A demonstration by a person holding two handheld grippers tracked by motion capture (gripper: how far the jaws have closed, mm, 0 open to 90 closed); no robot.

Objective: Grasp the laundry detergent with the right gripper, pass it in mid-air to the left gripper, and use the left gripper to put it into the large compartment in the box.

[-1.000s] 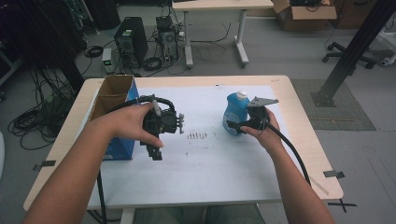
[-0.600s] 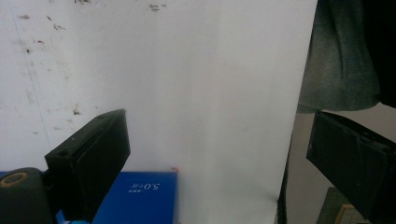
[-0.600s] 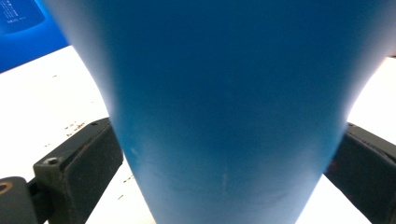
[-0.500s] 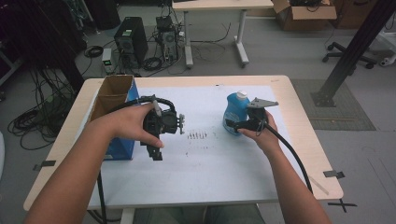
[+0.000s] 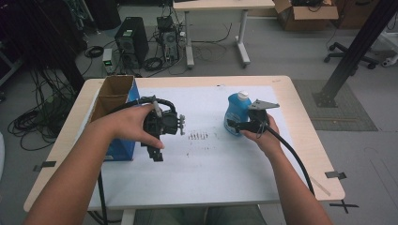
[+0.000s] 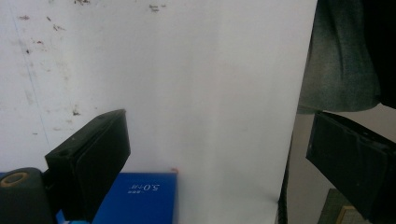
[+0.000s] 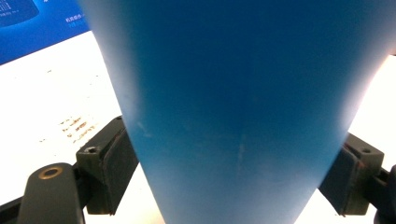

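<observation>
The right tool [image 5: 233, 125] clamps the upright bottle [image 5: 236, 111]; the box [image 5: 114, 108] lies at nine o'clock, beside the wide-open left tool [image 5: 155, 154].

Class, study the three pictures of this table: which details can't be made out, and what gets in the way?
- Blue bottle: its label, hidden in the high view by the right tongs.
- Cardboard box: its contents, too dark in the high view.
- Small print on the box: blurred in the left gripper view.
</observation>
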